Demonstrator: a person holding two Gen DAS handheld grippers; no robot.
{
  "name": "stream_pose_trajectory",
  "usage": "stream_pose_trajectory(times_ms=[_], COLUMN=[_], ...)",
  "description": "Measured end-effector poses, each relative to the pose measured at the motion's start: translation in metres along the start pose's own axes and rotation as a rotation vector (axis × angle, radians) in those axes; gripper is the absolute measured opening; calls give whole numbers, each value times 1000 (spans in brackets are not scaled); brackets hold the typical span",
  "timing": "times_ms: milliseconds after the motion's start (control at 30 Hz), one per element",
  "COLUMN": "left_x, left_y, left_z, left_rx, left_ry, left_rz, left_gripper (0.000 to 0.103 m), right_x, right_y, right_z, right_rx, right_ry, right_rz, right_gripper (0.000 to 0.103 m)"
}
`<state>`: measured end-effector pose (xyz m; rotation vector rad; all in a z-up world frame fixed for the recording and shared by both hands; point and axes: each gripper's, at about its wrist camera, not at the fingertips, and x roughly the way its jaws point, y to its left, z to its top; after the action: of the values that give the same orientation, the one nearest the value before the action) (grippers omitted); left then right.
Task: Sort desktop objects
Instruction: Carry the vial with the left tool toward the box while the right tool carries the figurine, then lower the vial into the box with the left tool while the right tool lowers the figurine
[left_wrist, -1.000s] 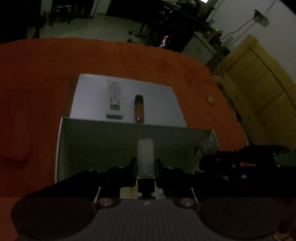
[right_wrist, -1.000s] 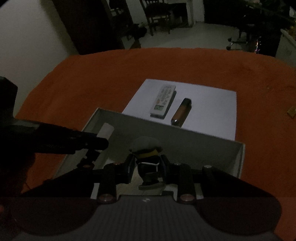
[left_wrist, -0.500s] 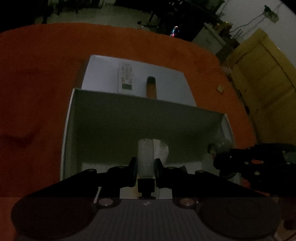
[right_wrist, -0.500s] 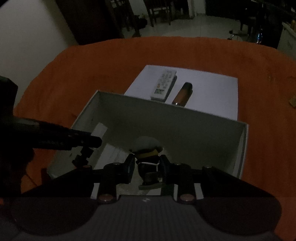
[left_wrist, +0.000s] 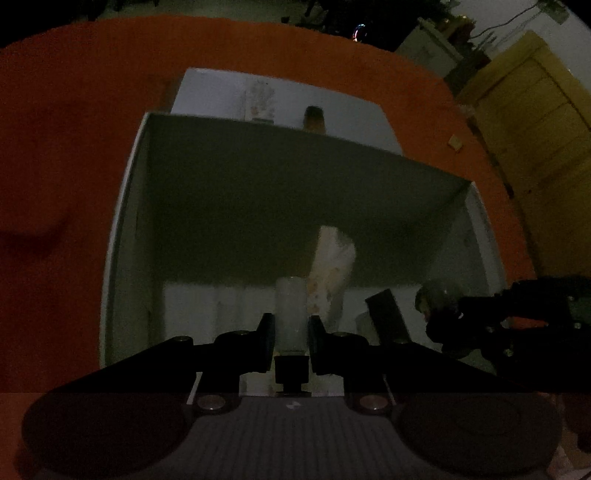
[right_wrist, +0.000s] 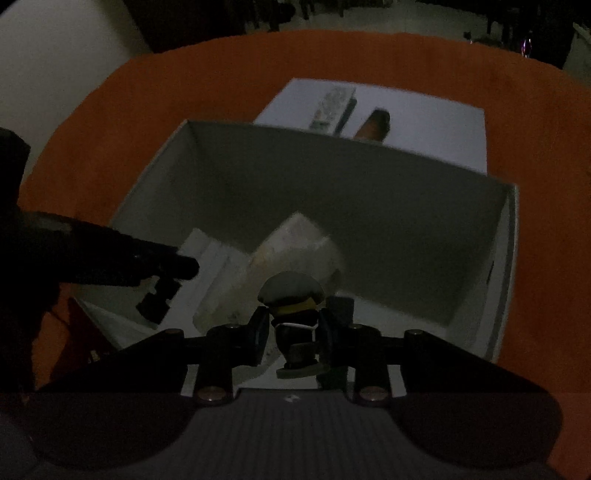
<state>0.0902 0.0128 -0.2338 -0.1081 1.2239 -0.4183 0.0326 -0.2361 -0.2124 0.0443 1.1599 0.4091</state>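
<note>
While the left gripper hangs inside the white box, its fingers are clamped on a pale tube; a white packet lies just beyond. From the right wrist, the right gripper pinches a small capped figurine over the same box, with a remote on the white sheet behind

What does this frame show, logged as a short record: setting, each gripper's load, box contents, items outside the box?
setting: orange tablecloth, dim light
left gripper: shut on a pale cylinder, over the box
right gripper: shut on a small figurine, over the box
box: white, open, holds a pale packet and a dark flat item
outside box: remote and amber lighter-like item on a white sheet
</note>
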Motion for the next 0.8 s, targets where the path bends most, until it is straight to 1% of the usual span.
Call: stream_pose_trajectory(times_ms=[200, 467, 600, 800], left_x=[11, 22, 26, 33], left_y=[4, 6, 4, 3], left_z=[-5, -12, -14, -17], left_rx=[-5, 1, 12, 21], left_ry=[25, 51, 63, 73], left_rz=[26, 42, 49, 65], left_gripper=[16, 16, 16, 16], right_x=[16, 35, 38, 36], right_y=[-7, -11, -9, -6], right_z=[-10, -23, -25, -25], right_rx=[4, -2, -19, -29], right_ry=[46, 99, 96, 91], right_rz=[-19, -42, -55, -51], right_gripper=[32, 32, 31, 31])
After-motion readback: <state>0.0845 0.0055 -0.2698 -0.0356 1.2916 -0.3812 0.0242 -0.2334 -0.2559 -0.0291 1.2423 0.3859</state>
